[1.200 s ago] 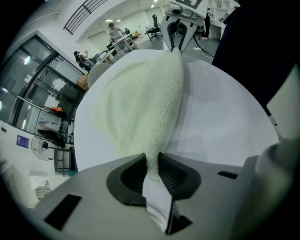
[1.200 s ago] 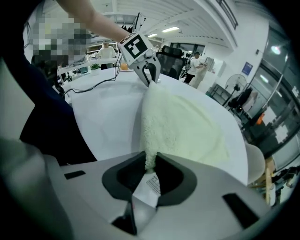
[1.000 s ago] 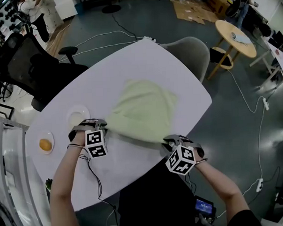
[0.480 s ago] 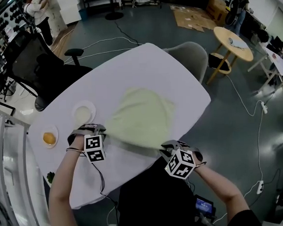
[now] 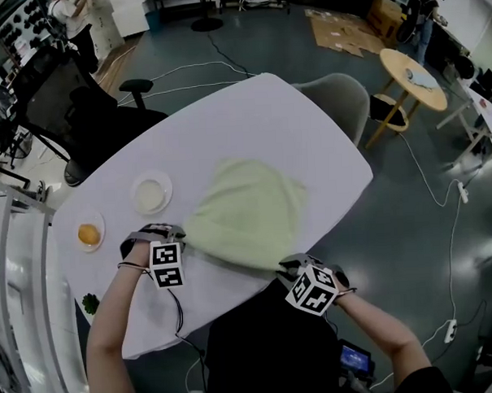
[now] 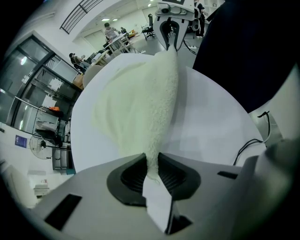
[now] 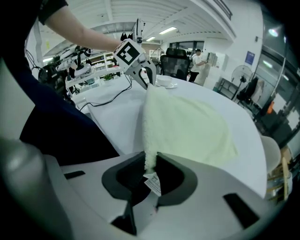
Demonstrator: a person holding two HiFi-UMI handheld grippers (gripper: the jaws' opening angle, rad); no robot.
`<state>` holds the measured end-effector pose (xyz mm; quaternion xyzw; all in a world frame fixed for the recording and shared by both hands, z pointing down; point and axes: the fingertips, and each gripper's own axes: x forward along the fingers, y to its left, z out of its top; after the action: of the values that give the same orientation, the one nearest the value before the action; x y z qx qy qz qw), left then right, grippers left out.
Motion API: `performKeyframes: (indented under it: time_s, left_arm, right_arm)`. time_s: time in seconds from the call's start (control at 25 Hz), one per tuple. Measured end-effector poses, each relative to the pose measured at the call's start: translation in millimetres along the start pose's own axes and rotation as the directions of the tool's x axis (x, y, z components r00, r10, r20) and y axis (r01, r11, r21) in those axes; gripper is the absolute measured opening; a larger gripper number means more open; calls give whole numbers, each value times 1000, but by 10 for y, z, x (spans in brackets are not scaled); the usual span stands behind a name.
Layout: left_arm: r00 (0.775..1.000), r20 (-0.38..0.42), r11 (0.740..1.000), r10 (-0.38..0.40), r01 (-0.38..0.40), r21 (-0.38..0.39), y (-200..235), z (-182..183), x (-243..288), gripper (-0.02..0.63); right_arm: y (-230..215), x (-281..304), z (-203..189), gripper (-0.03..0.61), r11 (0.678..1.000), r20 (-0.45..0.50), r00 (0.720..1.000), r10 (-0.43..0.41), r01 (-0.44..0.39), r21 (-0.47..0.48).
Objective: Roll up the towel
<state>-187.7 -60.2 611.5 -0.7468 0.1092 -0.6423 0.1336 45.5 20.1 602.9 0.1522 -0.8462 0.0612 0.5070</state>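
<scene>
Towel (image 5: pixel 248 214): pale yellow-green terry with a fluffy pile. It lies spread and rumpled on the table's near half, its near edge stretched between the two grippers.
Left gripper (image 5: pixel 176 234): jaws clamped on one near corner.
Right gripper (image 5: pixel 285 267): jaws clamped on the other corner, beside a white label (image 7: pixel 153 183).
Table (image 5: pixel 267 109): white, smooth, oval.
Floor (image 5: pixel 247 37): dark grey.
Round white dish (image 5: pixel 151 193): pale contents.
Smaller dish (image 5: pixel 89 235): one orange item.

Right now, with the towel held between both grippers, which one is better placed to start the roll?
Left, narrowly. Both sets of jaws pinch near corners of the towel, but the left gripper is over bare table, while the right gripper hangs at the table's near edge, probably with less room to roll.
</scene>
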Motion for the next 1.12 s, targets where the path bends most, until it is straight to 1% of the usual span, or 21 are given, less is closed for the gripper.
performKeyframes:
  time_s: [0.2, 0.32, 0.52, 0.84, 1.12]
  left_arm:
    - [1000, 23, 999, 19, -19, -41, 257, 57, -42, 83]
    - [999, 33, 998, 38, -36, -52, 454, 145, -52, 86]
    - [998, 23, 997, 60, -59, -56, 796, 230, 40, 91]
    - [999, -7, 996, 48, -48, -77, 1148, 321, 297, 91]
    - [999, -39, 996, 7, -10, -90, 1253, 383, 563, 91]
  right_arm:
    - [-229, -96, 53, 89, 995, 54, 998, 30, -35, 99]
    - [-401, -154, 39, 92, 992, 69, 997, 30, -38, 122]
    - [-730, -189, 87, 92, 987, 102, 995, 11, -27, 159]
    - [-1180, -116, 26, 92, 977, 89, 996, -18, -2, 214]
    - [-1471, 67, -162, 92, 961, 45, 998, -41, 27, 276]
